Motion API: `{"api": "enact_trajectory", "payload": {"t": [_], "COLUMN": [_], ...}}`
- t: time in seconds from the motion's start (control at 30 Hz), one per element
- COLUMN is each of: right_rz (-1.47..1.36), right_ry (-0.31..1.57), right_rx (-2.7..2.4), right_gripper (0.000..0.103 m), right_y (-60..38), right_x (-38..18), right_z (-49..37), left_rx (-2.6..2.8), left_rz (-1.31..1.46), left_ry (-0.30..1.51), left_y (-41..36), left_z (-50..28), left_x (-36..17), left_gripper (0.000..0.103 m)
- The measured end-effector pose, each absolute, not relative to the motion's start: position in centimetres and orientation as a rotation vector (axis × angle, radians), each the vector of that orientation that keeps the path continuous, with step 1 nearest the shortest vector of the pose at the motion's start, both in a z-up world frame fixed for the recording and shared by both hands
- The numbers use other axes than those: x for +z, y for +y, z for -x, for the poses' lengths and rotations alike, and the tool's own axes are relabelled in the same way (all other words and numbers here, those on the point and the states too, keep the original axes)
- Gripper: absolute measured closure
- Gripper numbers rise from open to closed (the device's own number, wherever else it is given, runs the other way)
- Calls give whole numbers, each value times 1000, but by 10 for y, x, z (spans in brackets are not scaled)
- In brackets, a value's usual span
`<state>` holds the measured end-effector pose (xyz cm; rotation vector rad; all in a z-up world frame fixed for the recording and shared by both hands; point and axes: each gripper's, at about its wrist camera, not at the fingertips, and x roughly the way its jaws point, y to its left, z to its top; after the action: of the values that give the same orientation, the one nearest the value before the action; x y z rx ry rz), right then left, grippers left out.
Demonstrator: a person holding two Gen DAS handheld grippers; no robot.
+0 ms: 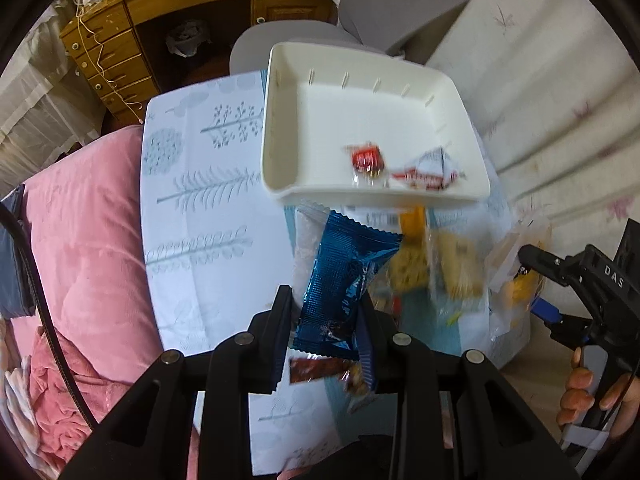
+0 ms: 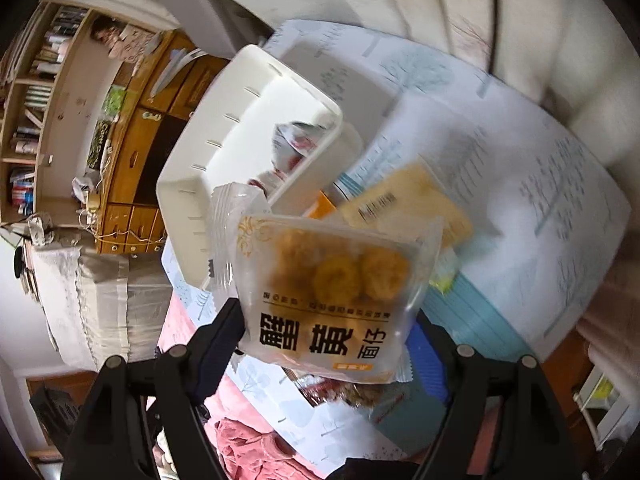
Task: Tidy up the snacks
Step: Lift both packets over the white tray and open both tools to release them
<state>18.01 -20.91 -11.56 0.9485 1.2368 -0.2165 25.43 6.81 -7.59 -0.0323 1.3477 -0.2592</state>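
My left tongs (image 1: 326, 304) pinch the blue foil packet (image 1: 344, 280); my right tongs (image 2: 332, 344) clamp the clear pastry pack (image 2: 332, 296). Both could slip short of the white plastic tray (image 1: 288, 128).

A wooden desk (image 1: 120, 40) with drawers stands against the far wall. Beside it sits a grey chair (image 1: 400, 4); nearer lies a pink blanket (image 1: 88, 248). Bookshelves (image 2: 36, 92) rise above the desk.

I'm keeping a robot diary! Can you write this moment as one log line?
left gripper: holds shiny blue foil snack packet | right gripper: holds clear pastry pack | white plastic tray: two wrapped sweets
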Motion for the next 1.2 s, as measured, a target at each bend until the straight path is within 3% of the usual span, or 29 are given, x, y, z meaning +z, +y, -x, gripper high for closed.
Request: {"api": "enact_trajectory", "payload": {"t": [0.83,0.87,0.93,0.97,1.0,1.07,1.2], "right_rz": [-695,-689,-681,-684,-688,-693,-714], "right_ry": [1170,1166,1162,1157,1155,1157,1166], "right_rx": [81,91,101,107,118,129,134], "right_gripper": [18,17,13,13,11,3,2], "right_y": [-245,-245,-247,-249,-250,-252,-253], "right_x": [-115,-116,-119,-121,-122,-125,-128], "right_z": [-332,-335,-339,-341,-342,-345,-343], "left_rx": [-168,-167,-171,-177,-180,-183,-165], "left_rz": [176,188,221,228,230,224,222], "left_ry": [1224,1215,1203,1199,1191,1180,1190], "left_y": [-6,-7,-8,-9,-9,-10,-10], "left_z": [-367,-369,-373,-373,-373,-371,-366], "left_x": [-78,-79,-81,-81,-81,-80,-80], "left_gripper": [74,72,56,41,36,35,34]}}
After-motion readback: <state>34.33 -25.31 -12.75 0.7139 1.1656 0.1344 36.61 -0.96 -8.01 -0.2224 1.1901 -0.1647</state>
